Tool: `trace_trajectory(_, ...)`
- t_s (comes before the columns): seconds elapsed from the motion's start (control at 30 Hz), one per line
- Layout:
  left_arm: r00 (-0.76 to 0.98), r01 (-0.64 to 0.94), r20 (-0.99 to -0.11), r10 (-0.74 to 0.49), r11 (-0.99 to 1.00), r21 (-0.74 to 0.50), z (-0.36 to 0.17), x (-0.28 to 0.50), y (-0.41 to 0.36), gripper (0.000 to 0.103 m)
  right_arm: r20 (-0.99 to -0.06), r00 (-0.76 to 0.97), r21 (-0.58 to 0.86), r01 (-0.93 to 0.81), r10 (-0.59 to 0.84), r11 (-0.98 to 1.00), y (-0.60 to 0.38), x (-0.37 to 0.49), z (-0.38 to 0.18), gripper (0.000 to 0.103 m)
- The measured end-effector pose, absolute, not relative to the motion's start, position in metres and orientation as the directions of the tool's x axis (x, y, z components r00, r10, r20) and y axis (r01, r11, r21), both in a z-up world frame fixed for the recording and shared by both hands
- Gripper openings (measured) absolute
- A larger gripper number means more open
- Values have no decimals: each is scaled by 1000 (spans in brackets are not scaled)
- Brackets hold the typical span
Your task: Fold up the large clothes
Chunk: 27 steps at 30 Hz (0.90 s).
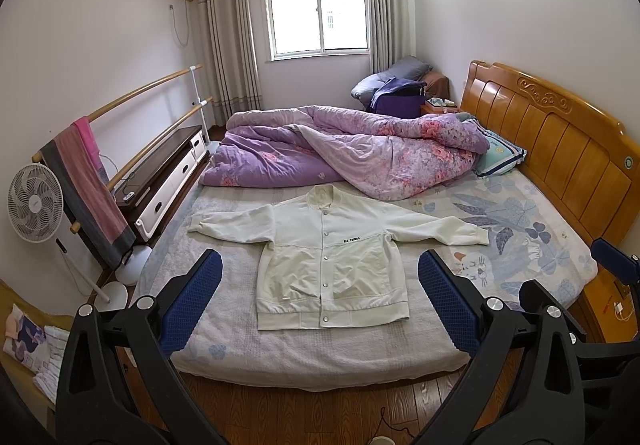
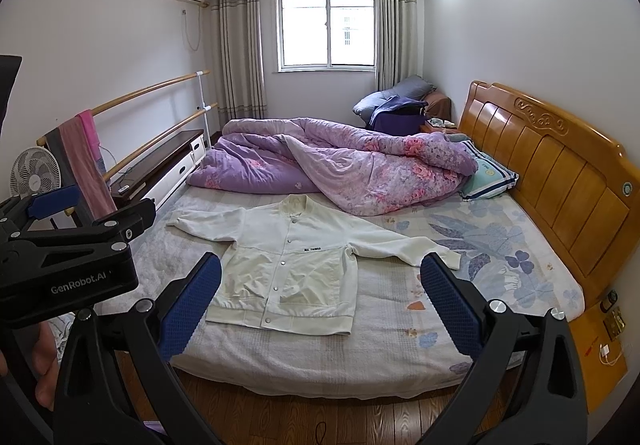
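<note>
A cream snap-button jacket (image 1: 328, 257) lies flat on the bed, face up, both sleeves spread out sideways, collar toward the far side. It also shows in the right wrist view (image 2: 288, 269). My left gripper (image 1: 320, 265) is open and empty, held above the floor in front of the bed's near edge, away from the jacket. My right gripper (image 2: 320, 269) is open and empty, at a similar distance. The left gripper's body shows at the left of the right wrist view (image 2: 64, 245).
The bed (image 1: 248, 329) has a patterned sheet. A purple floral quilt (image 1: 340, 153) is bunched at its far side, a pillow (image 1: 500, 157) by the wooden headboard (image 1: 560, 149). A fan (image 1: 34, 201), a rail with towels (image 1: 88, 181) and a low cabinet (image 1: 168, 173) stand left.
</note>
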<state>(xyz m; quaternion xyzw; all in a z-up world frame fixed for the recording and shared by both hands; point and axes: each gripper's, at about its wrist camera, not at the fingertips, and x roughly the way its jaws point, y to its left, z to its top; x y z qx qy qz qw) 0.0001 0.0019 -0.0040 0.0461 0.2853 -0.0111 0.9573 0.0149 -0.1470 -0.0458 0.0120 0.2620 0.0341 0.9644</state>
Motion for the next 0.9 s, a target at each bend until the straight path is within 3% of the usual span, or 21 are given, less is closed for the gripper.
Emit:
trace_trajectory(0.3, 828, 32, -561, 21, 996, 85, -32, 6, 0, 98, -517, 851, 48, -84, 96, 995, -155, 24, -49, 96)
trace_trajectory(0.9, 796, -36, -601, 79, 996, 84, -30, 28, -39, 98, -546, 823, 72, -143, 159, 987, -189, 43, -62, 96)
